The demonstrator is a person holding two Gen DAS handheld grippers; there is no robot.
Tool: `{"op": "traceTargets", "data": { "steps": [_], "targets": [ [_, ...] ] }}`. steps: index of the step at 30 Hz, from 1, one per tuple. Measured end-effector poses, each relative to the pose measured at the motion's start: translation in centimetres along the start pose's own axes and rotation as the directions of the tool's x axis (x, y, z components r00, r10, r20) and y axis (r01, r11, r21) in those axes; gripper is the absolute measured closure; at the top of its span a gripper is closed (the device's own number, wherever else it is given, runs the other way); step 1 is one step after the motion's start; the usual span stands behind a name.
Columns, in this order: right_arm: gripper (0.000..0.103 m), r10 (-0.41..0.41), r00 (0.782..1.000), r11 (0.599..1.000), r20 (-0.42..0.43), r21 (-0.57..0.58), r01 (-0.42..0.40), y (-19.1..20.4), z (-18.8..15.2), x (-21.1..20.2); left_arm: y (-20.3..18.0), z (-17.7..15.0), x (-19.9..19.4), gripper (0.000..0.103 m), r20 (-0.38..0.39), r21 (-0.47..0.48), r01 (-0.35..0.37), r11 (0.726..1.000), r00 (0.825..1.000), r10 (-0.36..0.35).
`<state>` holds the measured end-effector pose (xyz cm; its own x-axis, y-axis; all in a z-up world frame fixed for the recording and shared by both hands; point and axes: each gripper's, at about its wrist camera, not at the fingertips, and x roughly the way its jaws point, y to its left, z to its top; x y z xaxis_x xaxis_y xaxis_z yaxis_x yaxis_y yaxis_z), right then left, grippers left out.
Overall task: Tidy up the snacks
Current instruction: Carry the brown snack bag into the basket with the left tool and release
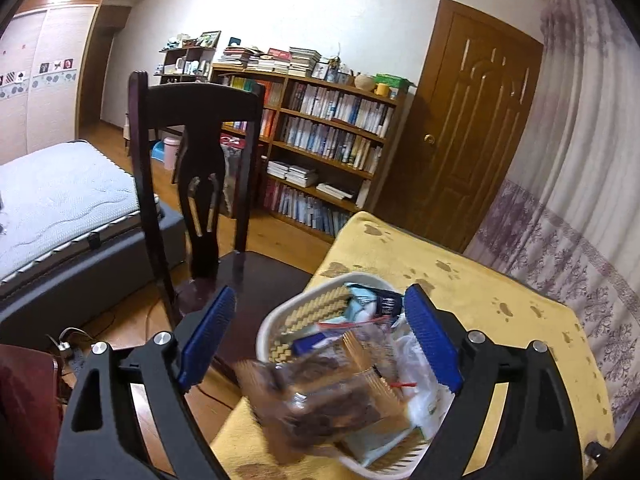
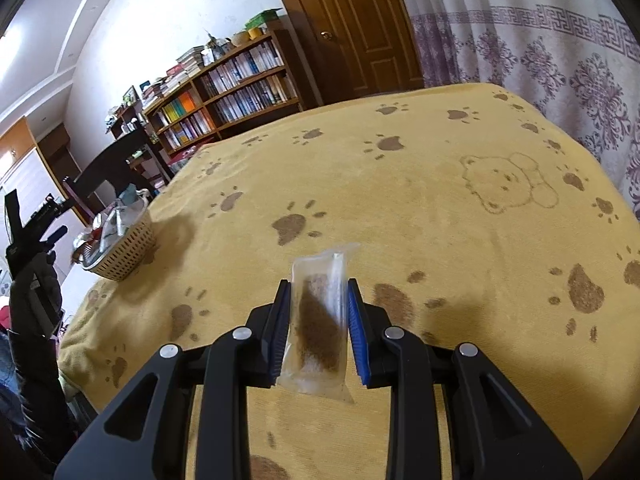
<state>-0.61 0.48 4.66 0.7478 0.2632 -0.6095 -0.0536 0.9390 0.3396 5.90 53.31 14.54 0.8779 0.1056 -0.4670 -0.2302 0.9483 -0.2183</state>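
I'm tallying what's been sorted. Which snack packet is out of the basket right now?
The clear plastic packet with brown filling, clamped between the right tongs above the yellow paw-print cloth. The other packets sit heaped in the white woven basket.

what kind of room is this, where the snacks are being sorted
Most likely a bedroom or study at home: a mattress, a crowded bookshelf beside a wooden door, and a curtain behind the table's paw-print cloth.
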Motion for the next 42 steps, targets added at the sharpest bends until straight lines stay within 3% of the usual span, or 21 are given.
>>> {"op": "traceTargets", "data": {
  "steps": [9,13,17,22,31,39,42],
  "targets": [
    [0.076,0.080,0.997,0.994,0.015,-0.074,-0.079,4.6,0.9,-0.1,1.0,-0.3,-1.8,0.015,-0.015,0.133,0.033,0.990,0.999,-0.032],
    [0.076,0.098,0.995,0.991,0.002,-0.096,-0.097,5.9,0.8,0.2,1.2,-1.3,-3.7,0.013,-0.019,0.240,0.083,0.967,0.997,-0.081],
    [0.076,0.108,0.994,0.989,-0.021,-0.103,-0.110,6.7,0.5,0.8,1.5,-3.8,-3.9,0.011,-0.055,0.331,0.065,0.941,0.997,-0.050],
    [0.076,0.121,0.992,0.984,-0.047,-0.126,-0.126,8.3,0.3,1.6,2.9,-4.9,-2.5,0.011,-0.078,0.294,0.023,0.956,0.997,0.000],
    [0.076,0.132,0.990,0.976,-0.058,-0.166,-0.140,10.4,0.7,2.0,3.0,-3.5,0.0,0.011,-0.053,0.236,-0.016,0.972,0.998,0.030],
    [0.076,0.156,0.985,0.962,-0.075,-0.215,-0.169,13.0,0.8,2.5,1.2,-2.9,2.4,0.011,-0.092,0.255,0.028,0.966,0.996,-0.004],
    [0.076,0.163,0.984,0.957,-0.076,-0.230,-0.176,13.8,0.8,2.4,1.0,-2.9,1.7,0.011,-0.093,0.236,0.093,0.967,0.993,-0.073]
  ]
}}
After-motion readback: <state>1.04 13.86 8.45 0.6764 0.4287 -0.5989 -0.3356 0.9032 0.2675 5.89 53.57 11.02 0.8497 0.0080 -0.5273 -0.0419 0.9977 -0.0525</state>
